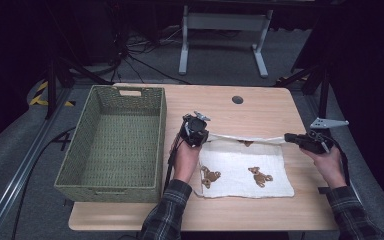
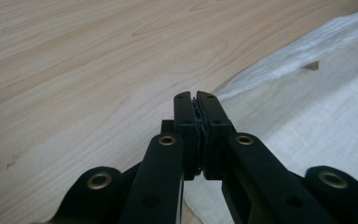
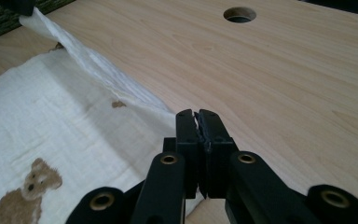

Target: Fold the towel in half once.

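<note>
A white cloth [image 1: 240, 172] printed with brown teddy bears lies on the wooden table [image 1: 260, 107]. Its far edge is lifted and pulled taut between my two grippers. My left gripper [image 1: 206, 137] pinches the far left corner, jaws shut on the fabric. My right gripper [image 1: 286, 136] is shut on the far right corner. In the left gripper view the jaws [image 2: 196, 95] meet over the cloth [image 2: 317, 107], which runs off to the right. In the right gripper view the closed jaws [image 3: 196, 112] hold the cloth [image 3: 51, 126], whose raised edge stretches to the upper left.
A large green woven basket [image 1: 161, 135] stands on the left part of the table, close beside the left hand. A round cable hole [image 1: 237, 99] sits near the table's far edge. Bare wood lies beyond the cloth and in front of it.
</note>
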The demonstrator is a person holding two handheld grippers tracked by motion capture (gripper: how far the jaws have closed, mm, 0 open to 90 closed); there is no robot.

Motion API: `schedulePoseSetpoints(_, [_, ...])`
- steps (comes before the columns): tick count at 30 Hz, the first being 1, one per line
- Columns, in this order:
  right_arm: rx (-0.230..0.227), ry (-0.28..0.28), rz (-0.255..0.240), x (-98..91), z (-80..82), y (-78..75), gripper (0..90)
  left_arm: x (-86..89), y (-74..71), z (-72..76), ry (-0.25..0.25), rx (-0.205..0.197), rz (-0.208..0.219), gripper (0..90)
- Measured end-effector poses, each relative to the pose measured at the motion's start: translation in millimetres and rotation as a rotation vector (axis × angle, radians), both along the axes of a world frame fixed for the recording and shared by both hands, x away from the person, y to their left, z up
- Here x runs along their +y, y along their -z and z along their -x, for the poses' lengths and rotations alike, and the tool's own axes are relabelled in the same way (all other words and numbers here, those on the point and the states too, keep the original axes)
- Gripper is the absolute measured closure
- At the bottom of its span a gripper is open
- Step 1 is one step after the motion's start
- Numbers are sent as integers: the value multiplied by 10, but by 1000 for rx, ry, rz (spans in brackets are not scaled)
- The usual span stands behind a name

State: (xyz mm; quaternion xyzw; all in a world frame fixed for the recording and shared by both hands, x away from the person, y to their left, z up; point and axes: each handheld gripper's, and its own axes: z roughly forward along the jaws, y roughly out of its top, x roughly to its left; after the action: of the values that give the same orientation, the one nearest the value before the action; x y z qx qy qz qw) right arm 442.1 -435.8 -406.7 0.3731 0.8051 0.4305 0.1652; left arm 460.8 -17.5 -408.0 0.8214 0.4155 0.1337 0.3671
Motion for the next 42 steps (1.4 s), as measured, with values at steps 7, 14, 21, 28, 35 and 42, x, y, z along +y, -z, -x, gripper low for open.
schedulePoseSetpoints(7, [4, -21, 5, 10, 184, 7, 876, 30, -15, 204, 25, -7, -22, 877])
schedulePoseSetpoints(14, [20, -44, 29, 32, 375, 82, 876, 50, 24, 425, 58, 20, -4, 877])
schedulePoseSetpoints(21, [28, -46, 25, -10, 553, 104, 876, 87, 21, 579, 104, 35, 7, 877])
schedulePoseSetpoints(28, [45, -62, 25, -26, 751, 144, 876, 105, 26, 742, 144, 54, 7, 876])
schedulePoseSetpoints(35, [54, -88, 25, -25, 917, 167, 876, 154, 55, 933, 168, 66, -8, 876])
schedulePoseSetpoints(42, [43, -94, 22, -59, 1074, 142, 875, 136, 71, 1116, 187, 62, -11, 877])
